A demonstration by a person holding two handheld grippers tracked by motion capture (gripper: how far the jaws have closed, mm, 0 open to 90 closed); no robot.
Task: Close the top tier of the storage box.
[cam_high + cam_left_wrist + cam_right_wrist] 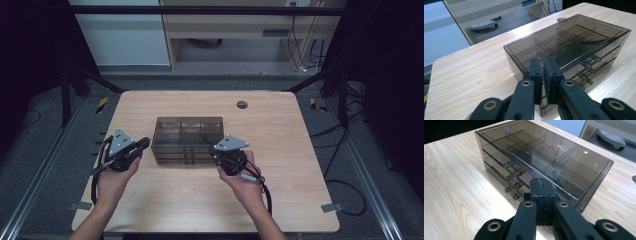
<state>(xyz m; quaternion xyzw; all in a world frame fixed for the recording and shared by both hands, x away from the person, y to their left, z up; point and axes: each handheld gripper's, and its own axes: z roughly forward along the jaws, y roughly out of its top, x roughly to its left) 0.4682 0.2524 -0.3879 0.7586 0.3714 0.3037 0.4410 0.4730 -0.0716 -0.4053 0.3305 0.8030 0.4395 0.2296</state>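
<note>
A smoky see-through drawer box (pixel 187 140) stands at the middle of the wooden table (pixel 200 200), its small drawer knobs (pixel 589 66) facing the person. The top tray is split into several compartments, and one holds a dark slim item (pixel 599 41). My left gripper (pixel 145 143) hovers just off the box's front left corner. Its jaws (pixel 542 60) stand almost together with a thin slit between the pads and nothing in it. My right gripper (pixel 217 152) sits at the front right corner. Its pads (pixel 541 180) are pressed flat together and empty, with the box (pixel 544 150) right ahead.
A round grey grommet (pixel 242 104) sits in the tabletop behind the box. Bare wood lies in front of and beside the box. Dark frame posts and cables flank the table, and a desk stands beyond its far edge.
</note>
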